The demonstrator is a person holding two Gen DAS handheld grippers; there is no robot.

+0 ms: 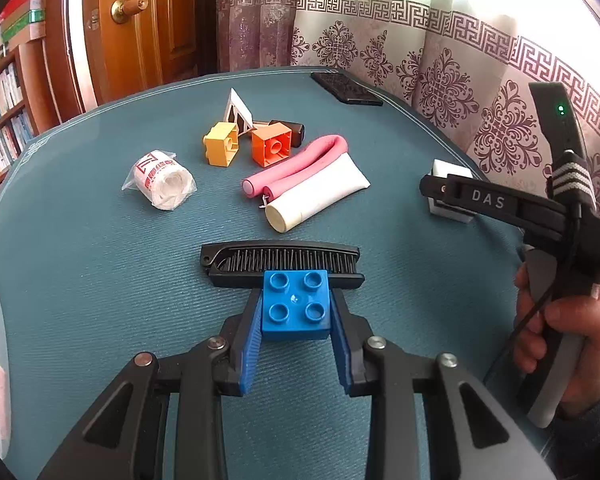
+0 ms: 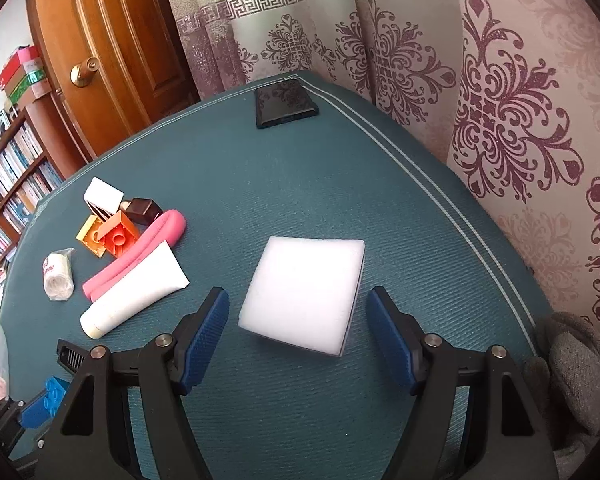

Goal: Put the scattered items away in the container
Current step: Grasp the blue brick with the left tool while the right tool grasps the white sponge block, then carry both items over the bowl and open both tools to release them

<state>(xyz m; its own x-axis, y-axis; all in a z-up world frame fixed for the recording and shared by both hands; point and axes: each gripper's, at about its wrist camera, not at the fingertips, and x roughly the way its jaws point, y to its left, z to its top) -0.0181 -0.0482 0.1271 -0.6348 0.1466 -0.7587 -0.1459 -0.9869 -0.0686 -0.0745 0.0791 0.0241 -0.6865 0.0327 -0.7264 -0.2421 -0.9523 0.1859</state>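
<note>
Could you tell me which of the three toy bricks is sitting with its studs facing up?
The blue brick, held in the left gripper. The yellow brick and orange brick lie tipped, showing their hollow undersides.

Comb (image 1: 280, 266) lies just behind your held brick (image 1: 295, 306); tube (image 1: 316, 196) & foam block (image 2: 304, 294) further back, block rightmost.

- Wooden door (image 1: 140, 40) with a brass knob (image 1: 129, 8), upper left.
- Patterned curtain (image 2: 480, 100) across the right.
- Bookshelf (image 2: 8, 184) at left edge.
- Black phone (image 2: 286, 104) lying upper centre on the teal tabletop (image 2: 300, 184).
</note>
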